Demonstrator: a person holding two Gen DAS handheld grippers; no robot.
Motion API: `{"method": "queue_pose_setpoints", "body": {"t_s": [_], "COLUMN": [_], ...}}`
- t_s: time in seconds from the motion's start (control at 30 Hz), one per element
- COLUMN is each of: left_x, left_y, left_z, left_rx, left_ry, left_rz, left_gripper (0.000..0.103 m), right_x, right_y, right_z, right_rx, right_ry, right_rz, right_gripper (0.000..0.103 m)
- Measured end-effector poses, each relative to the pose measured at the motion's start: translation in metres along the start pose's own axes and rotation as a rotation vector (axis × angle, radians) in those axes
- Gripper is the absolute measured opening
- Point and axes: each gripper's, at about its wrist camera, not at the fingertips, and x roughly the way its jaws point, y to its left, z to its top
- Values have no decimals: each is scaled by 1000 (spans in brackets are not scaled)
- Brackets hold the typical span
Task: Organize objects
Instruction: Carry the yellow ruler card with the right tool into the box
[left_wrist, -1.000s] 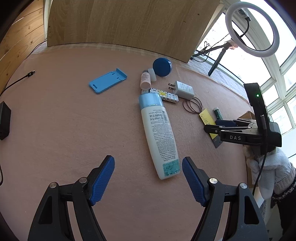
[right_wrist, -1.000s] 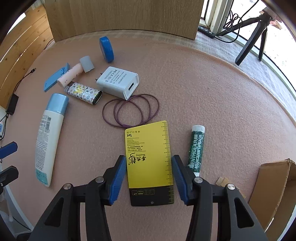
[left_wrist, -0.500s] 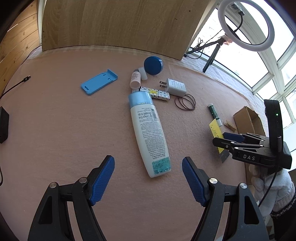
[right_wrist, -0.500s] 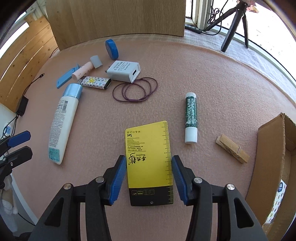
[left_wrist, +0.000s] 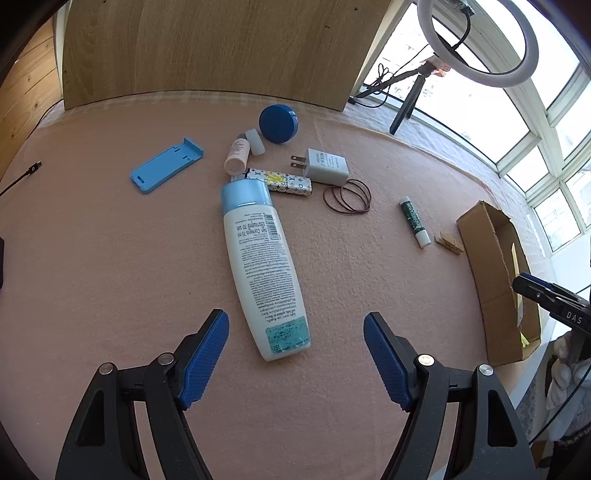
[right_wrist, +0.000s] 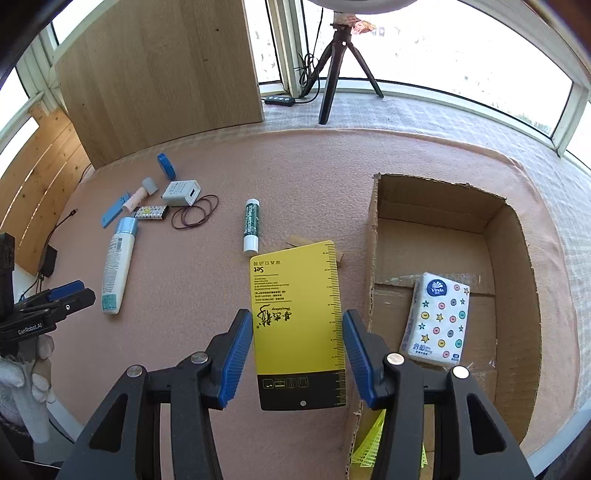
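Observation:
My right gripper is shut on a yellow card package and holds it in the air just left of the open cardboard box, which holds a tissue pack. My left gripper is open and empty, hovering over the bottom end of a white lotion bottle that lies on the pink table. The right gripper also shows at the right edge of the left wrist view, beside the box.
On the table lie a lip balm tube, a wooden clothespin, hair bands, a white charger, a patterned case, a small pink bottle, a blue round tin and a blue phone stand.
My right gripper has lifted the yellow card off the table and carried it right, toward the box. My left gripper has drawn back and shifted slightly; the bottle has not moved.

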Motion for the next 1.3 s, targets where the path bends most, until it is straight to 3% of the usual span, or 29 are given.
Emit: {"method": "queue_pose_setpoints", "body": {"t_s": [0.37,0.7,0.77,0.83,1.3], "left_x": [8,8,8,8,5], "left_y": [-23,-25,-25,-23,-1], "left_z": [7,7,8,8,9], "left_rx": [32,38,38,35,10], "left_ry": [0,3,2,2,-3], "left_rz": [-17,-16,-16,-17,2], "left_gripper": [78,78,78,78,79], "right_x": [-19,-14,-14,-16,-19], "right_y": [-72,-93,-95,-97,-69], "right_z": [-17,-24,-23,-23,-10], "right_rx": [128,178,190,204,164], "right_ry": [-25,-26,-30,-42,-80], "right_rz": [-117,-130,-130,-120,-94], "right_gripper": [46,47,55,75,76]}}
